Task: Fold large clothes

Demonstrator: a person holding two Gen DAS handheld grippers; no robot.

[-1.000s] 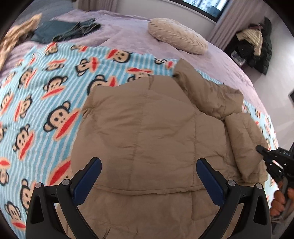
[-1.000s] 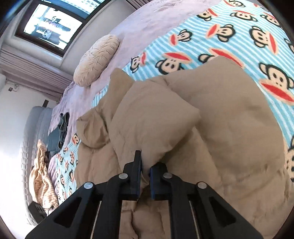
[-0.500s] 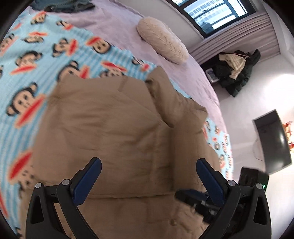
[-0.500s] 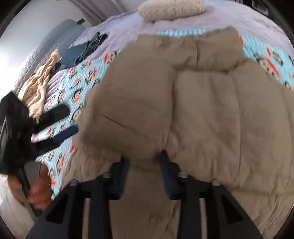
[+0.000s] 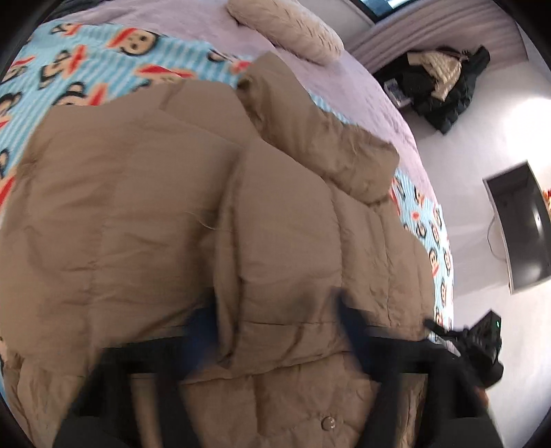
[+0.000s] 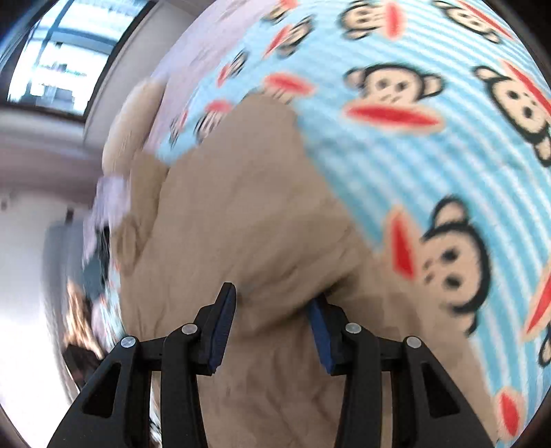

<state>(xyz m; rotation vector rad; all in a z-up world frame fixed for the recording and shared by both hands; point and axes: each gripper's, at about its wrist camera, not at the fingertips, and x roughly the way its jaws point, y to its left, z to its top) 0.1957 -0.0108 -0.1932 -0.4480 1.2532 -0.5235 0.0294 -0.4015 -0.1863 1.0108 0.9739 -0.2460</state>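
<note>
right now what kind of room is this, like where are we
Most likely a bedroom at home. A wide bed with a lilac cover fills the view, with a cream pillow near its far end and a monkey-print blanket spread over it. A tan puffer jacket lies on the blanket.

A tan quilted jacket (image 5: 137,193) is spread flat on the bed, its right side folded inward over the middle, a snap visible near.
</note>
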